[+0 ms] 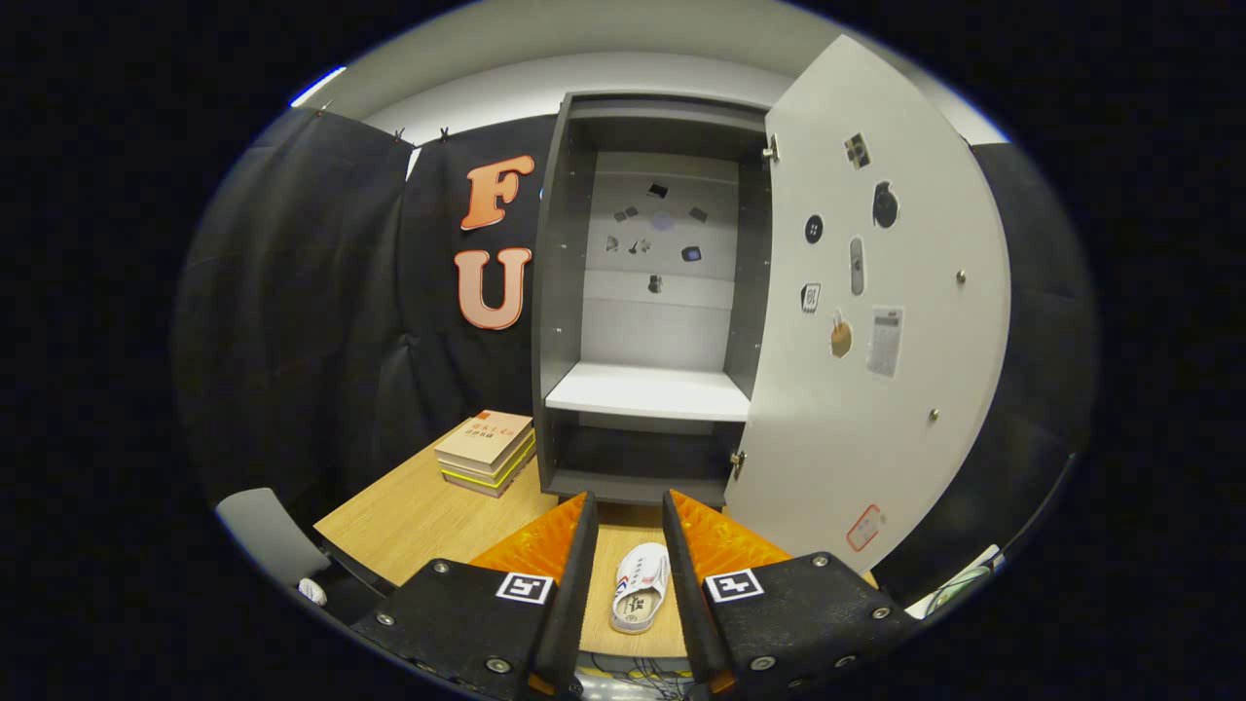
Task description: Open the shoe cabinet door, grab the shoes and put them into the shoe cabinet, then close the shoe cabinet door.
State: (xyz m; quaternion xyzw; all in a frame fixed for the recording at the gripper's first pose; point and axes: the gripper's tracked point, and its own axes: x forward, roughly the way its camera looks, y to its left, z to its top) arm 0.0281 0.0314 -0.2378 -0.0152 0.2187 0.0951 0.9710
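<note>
A small white shoe (640,586) lies on the wooden table (419,516), in the gap between my two fingers and lower than them. My gripper (629,501) is open, and neither finger presses on the shoe. Beyond the fingertips stands the dark grey shoe cabinet (553,292). Its light grey door (876,389) is swung wide open to the right. Inside, a white shelf (647,391) sits at mid height with a low dark compartment (642,453) under it. Both compartments hold no shoes.
A stack of books (487,450) rests on the table just left of the cabinet's foot. The open door's lower corner hangs over the table right of my fingers. A grey rounded object (268,545) sits off the table's left edge.
</note>
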